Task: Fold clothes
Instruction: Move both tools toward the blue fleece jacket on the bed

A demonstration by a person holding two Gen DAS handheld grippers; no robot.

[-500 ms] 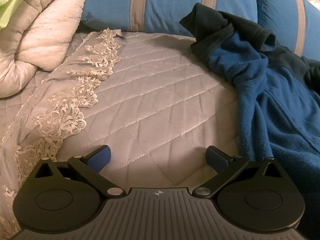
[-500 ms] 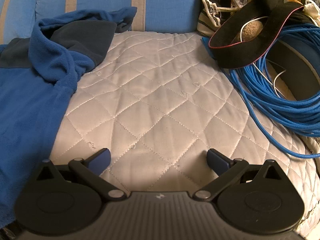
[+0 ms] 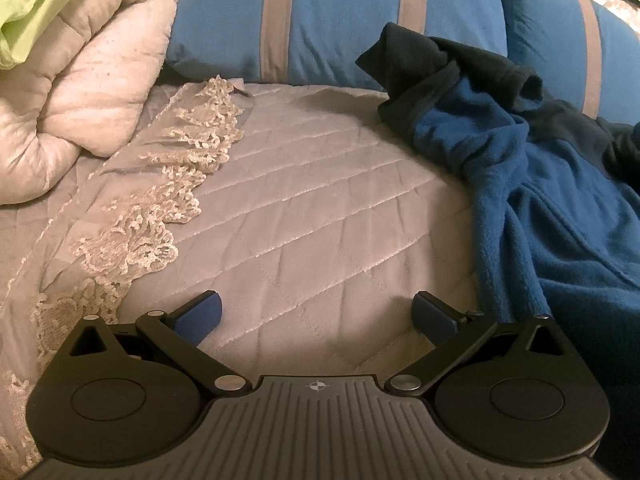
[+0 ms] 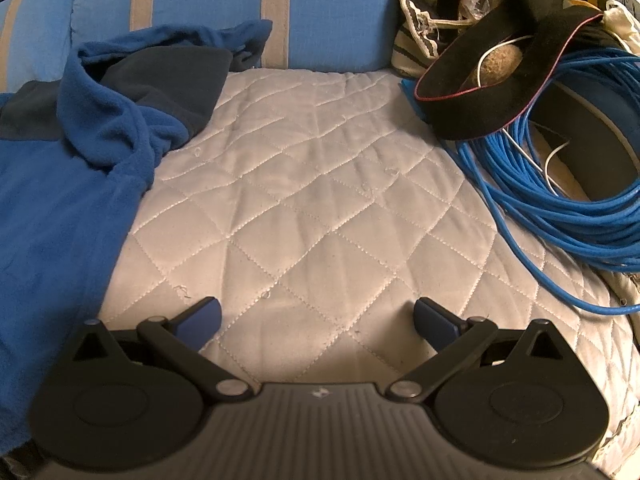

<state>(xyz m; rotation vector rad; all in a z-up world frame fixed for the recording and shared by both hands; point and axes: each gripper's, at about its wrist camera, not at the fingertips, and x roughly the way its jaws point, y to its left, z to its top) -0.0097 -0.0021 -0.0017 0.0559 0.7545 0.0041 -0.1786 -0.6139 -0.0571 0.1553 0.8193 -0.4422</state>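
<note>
A blue fleece garment with dark navy panels (image 3: 560,216) lies crumpled on the quilted bed cover, at the right of the left wrist view. It also fills the left side of the right wrist view (image 4: 60,208), one sleeve bunched toward the pillows. My left gripper (image 3: 318,316) is open and empty over bare quilt, just left of the fleece. My right gripper (image 4: 316,320) is open and empty over bare quilt, just right of the fleece.
Blue pillows with grey stripes (image 3: 340,20) line the back. A rolled cream comforter (image 3: 72,92) and a lace-edged cover (image 3: 132,240) lie at the left. A coil of blue cable (image 4: 560,184), a black hat-like item (image 4: 492,92) and a bag (image 4: 416,40) crowd the right.
</note>
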